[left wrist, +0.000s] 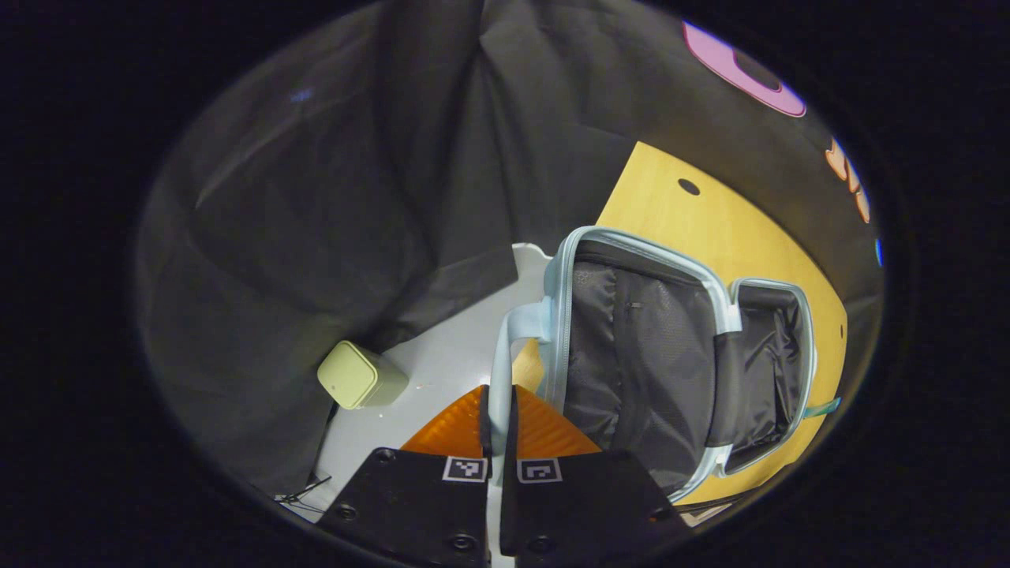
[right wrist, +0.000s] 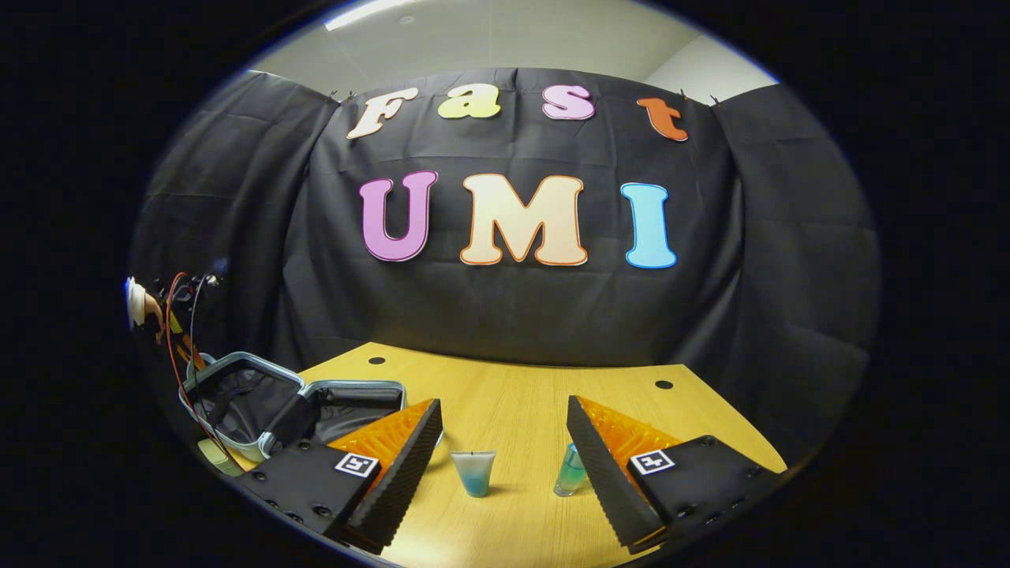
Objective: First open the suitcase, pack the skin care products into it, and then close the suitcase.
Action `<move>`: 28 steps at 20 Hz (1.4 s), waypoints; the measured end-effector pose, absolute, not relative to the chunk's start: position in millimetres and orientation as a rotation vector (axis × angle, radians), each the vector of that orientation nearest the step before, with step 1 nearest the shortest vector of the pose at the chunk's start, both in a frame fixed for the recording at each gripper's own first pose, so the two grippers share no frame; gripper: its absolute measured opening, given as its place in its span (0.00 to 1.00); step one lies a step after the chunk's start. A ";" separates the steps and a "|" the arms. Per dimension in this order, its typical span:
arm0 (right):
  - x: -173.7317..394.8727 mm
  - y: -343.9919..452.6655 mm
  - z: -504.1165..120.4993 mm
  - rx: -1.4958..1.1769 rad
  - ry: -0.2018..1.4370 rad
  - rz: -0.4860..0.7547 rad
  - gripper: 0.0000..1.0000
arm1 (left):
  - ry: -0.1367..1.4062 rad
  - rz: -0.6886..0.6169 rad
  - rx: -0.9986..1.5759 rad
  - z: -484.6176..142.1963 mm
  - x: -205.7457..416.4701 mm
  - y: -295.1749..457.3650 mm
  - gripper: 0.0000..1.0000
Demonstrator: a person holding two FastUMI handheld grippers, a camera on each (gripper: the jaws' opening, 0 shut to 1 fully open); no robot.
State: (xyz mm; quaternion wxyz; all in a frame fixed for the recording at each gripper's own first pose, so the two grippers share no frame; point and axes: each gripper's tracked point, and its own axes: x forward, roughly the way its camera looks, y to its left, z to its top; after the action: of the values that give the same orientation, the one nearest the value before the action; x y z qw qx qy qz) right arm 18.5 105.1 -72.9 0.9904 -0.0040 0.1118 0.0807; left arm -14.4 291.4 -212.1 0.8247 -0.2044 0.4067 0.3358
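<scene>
While its fingers pinch the pale handle (left wrist: 500,371) of the suitcase (left wrist: 647,363), the left gripper (left wrist: 499,442) holds the lid swung up, dark lining showing — so the opening step looks done. Spread wide, the right gripper (right wrist: 501,450) hangs over the wooden table (right wrist: 521,394), two small skin care bottles (right wrist: 474,472) standing between its fingers, neither touched. Packing and closing are left, I judge. Nearby, a pale green box (left wrist: 359,375) sits on a white surface beside the black cloth wall (left wrist: 316,197).
</scene>
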 end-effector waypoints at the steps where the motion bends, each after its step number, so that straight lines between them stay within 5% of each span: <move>1: 17.8 103.4 -74.2 -0.010 0.226 0.160 0.99 | 0.859 0.720 -0.463 -218.1 -15.6 290.9 0.00; 7: 13.4 95.5 -76.0 -0.019 0.237 0.156 0.99 | 0.870 0.748 -0.516 -245.7 -26.0 306.0 0.00; 12: 7.4 80.9 -76.4 -0.020 0.237 0.144 0.99 | 0.854 0.775 -0.528 -244.6 -25.4 302.7 0.17; 16: 6.2 66.2 -79.9 -0.004 0.241 0.138 0.99 | 0.782 0.819 -0.405 -201.8 -27.9 299.4 0.94; 21: 4.0 46.8 -89.5 0.013 0.258 0.144 0.99 | 0.629 0.696 -0.339 -140.0 12.8 219.2 0.96; 28: 5.0 14.8 -110.0 0.037 0.308 0.167 1.00 | 0.532 0.449 -0.276 -101.9 75.5 9.6 0.96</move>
State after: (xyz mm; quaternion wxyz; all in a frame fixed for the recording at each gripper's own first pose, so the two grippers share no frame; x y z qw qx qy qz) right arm 5.0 14.8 -110.0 0.9845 0.0184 0.1531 0.0832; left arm 75.5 9.6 -101.9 0.9308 -0.1346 0.2598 0.2192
